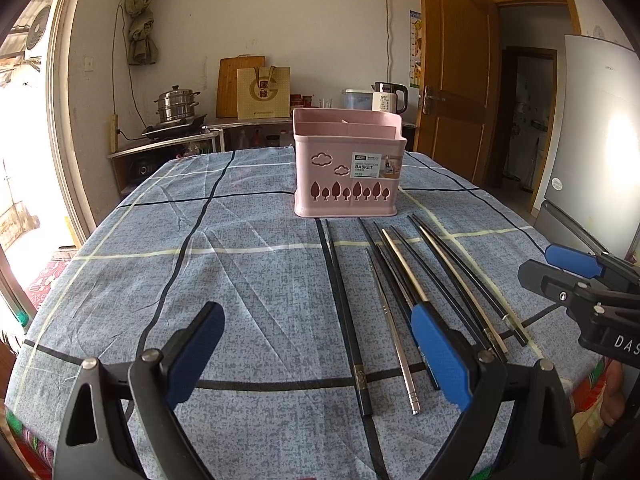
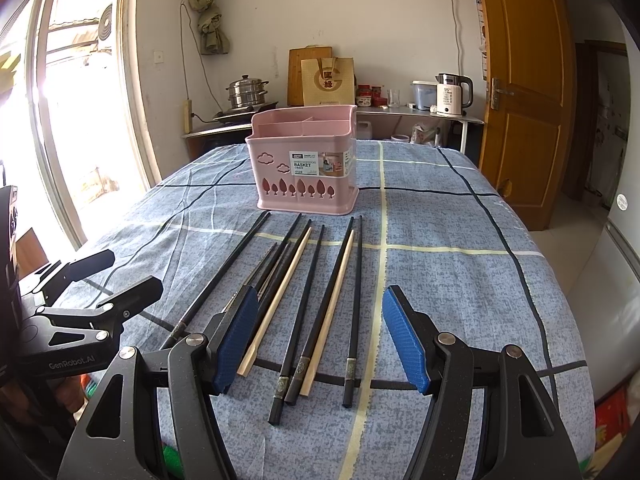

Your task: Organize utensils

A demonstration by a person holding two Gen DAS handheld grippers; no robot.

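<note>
A pink utensil basket [image 1: 346, 168] with dividers stands upright on the blue checked tablecloth [image 1: 240, 280]; it also shows in the right wrist view [image 2: 306, 168]. Several chopsticks lie flat in front of it, pointing toward it: black ones [image 2: 354, 308], pale wooden ones [image 2: 280, 300] and metal ones [image 1: 394, 332]. My left gripper [image 1: 320, 344] is open and empty, low over the near ends of the left chopsticks. My right gripper [image 2: 320, 332] is open and empty, straddling the near ends of the right chopsticks. Each gripper shows at the edge of the other's view.
A counter at the back wall holds a steel steamer pot [image 2: 246, 92], a cutting board, a paper bag [image 2: 328, 82] and a kettle [image 2: 454, 94]. A wooden door [image 2: 524, 92] stands open at the right. A fridge [image 1: 596, 140] is at the far right.
</note>
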